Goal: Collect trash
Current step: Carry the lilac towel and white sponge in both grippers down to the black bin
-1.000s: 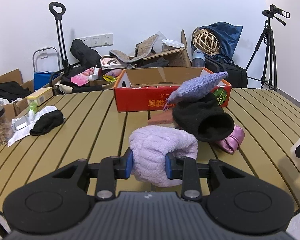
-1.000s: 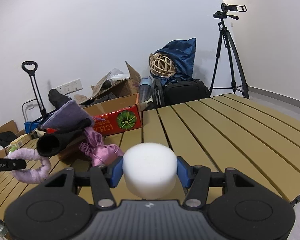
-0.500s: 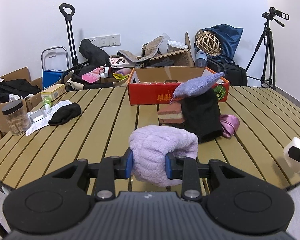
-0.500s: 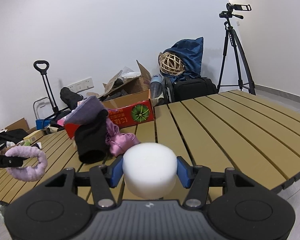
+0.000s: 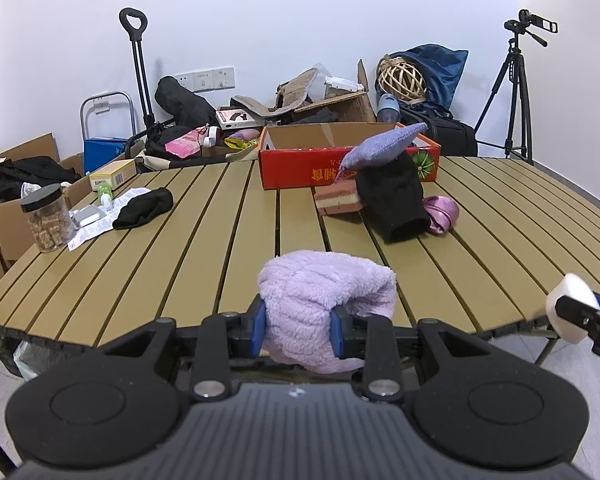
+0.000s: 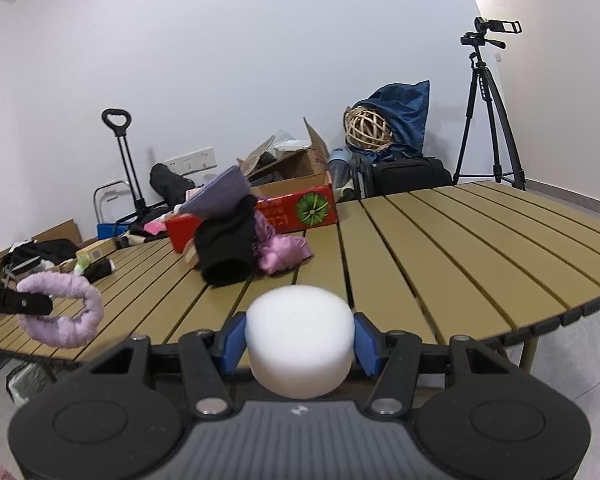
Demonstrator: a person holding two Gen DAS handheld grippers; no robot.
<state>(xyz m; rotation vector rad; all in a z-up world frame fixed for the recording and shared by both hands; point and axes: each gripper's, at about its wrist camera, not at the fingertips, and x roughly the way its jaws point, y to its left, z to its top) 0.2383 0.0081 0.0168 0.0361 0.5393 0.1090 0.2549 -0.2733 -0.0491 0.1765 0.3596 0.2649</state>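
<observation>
My left gripper (image 5: 298, 330) is shut on a fluffy lilac fabric ring (image 5: 324, 300), held off the near edge of the slatted wooden table (image 5: 204, 240). In the right wrist view the same lilac ring (image 6: 66, 312) hangs at the far left. My right gripper (image 6: 298, 340) is shut on a white foam puck (image 6: 300, 344), also just off the table's near edge. The white puck (image 5: 568, 310) shows at the right edge of the left wrist view. On the table lie a black sock (image 5: 396, 204), a purple pouch (image 5: 384, 148) and a pink satin cloth (image 5: 442, 208).
A red cardboard box (image 5: 340, 160) stands at the table's far side, with a layered sponge (image 5: 338, 202) before it. At the left are a black cloth (image 5: 144, 208), a paper sheet and a jar (image 5: 48, 218). Clutter, boxes, a trolley and a tripod (image 5: 512, 92) line the wall.
Both grippers have drawn back from the table's middle toward its near edge, each still holding its item. The pile and the box now look farther away.
</observation>
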